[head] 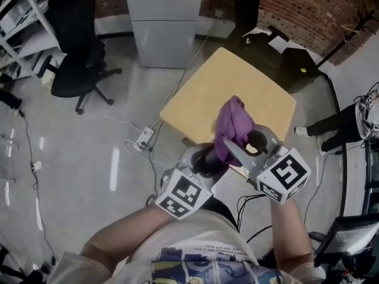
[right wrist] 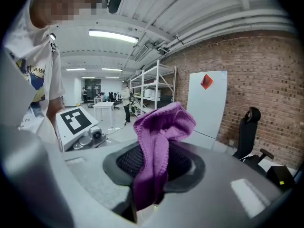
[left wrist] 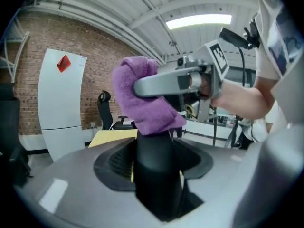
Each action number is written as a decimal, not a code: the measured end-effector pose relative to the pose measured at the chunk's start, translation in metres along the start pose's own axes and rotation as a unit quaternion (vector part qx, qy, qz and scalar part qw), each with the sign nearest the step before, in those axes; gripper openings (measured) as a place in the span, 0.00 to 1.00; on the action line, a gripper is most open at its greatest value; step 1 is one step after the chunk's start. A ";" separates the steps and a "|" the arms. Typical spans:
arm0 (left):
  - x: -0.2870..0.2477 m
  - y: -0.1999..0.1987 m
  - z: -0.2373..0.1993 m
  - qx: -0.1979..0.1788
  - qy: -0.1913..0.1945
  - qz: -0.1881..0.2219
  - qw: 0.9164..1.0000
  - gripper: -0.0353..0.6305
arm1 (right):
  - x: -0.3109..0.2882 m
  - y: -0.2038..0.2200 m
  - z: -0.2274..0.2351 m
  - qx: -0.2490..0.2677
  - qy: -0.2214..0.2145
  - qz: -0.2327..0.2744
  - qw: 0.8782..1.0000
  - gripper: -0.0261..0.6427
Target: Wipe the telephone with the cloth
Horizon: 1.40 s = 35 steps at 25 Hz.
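Observation:
The telephone's black handset (head: 206, 160) stands upright between the jaws of my left gripper (head: 203, 164), which is shut on it; in the left gripper view the handset (left wrist: 154, 175) fills the gap. A purple cloth (head: 233, 125) is pinched in my right gripper (head: 232, 145) and rests on the handset's top end. The cloth (left wrist: 142, 99) covers that end in the left gripper view, with a right finger (left wrist: 159, 83) across it. From the right gripper's jaws the cloth (right wrist: 159, 146) rises in a bunch. Both grippers are held above the near edge of a yellow table (head: 237, 87).
On the floor lie a power strip (head: 144, 138) and cables. A black office chair (head: 77, 58) stands at the left and a grey cabinet (head: 166, 22) at the back. Black equipment (head: 284, 58) sits beyond the table. A person's legs (head: 331, 126) show at the right.

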<state>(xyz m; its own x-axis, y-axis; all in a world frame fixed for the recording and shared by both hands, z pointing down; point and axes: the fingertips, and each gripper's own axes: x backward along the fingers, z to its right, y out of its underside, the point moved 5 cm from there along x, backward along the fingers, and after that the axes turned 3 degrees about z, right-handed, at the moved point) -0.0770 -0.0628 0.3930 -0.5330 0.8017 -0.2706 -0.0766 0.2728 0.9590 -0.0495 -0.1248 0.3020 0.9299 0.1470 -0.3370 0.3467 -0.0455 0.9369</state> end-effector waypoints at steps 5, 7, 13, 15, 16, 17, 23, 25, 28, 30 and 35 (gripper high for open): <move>0.006 -0.003 0.003 0.004 0.000 0.008 1.000 0.44 | 0.016 -0.010 0.024 0.008 0.039 0.001 0.999 0.20; 0.008 -0.004 0.003 0.006 -0.001 0.011 1.000 0.44 | 0.021 -0.014 0.028 0.012 0.047 0.002 0.999 0.20; 0.011 -0.003 0.005 0.008 -0.002 0.014 1.000 0.44 | 0.027 -0.029 0.006 0.017 0.031 0.020 0.999 0.20; 0.011 -0.001 0.007 0.009 0.000 0.012 1.000 0.44 | 0.024 -0.031 -0.013 0.015 0.009 0.025 1.000 0.20; 0.011 0.000 0.009 0.009 0.000 0.012 1.000 0.44 | 0.022 -0.029 -0.023 0.013 -0.004 0.025 1.000 0.20; 0.010 0.000 0.010 0.009 0.000 0.011 1.000 0.44 | 0.020 -0.027 -0.034 0.011 -0.018 0.025 0.999 0.20; 0.013 0.002 0.018 0.003 0.004 0.011 1.000 0.44 | 0.008 -0.004 -0.079 0.008 -0.065 0.007 0.998 0.20; 0.015 0.003 0.020 0.002 0.005 0.012 1.000 0.44 | 0.013 0.000 -0.071 0.004 -0.047 0.005 0.999 0.20; 0.015 0.002 0.022 0.003 0.005 0.012 1.000 0.44 | 0.027 0.004 -0.048 0.004 -0.014 0.001 1.000 0.20; 0.016 0.002 0.024 0.003 0.006 0.012 1.000 0.44 | 0.037 0.005 -0.034 0.006 0.008 0.001 1.000 0.20; 0.028 0.010 0.026 0.001 0.008 0.017 1.000 0.44 | 0.054 -0.002 -0.020 0.015 0.058 0.007 0.998 0.20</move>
<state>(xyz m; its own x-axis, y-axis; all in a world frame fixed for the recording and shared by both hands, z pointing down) -0.0709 -0.0240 0.3924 -0.5481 0.8021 -0.2372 -0.0565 0.2474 0.9673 -0.0026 -0.0975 0.2842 0.9151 0.2592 -0.3089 0.3388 -0.0785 0.9376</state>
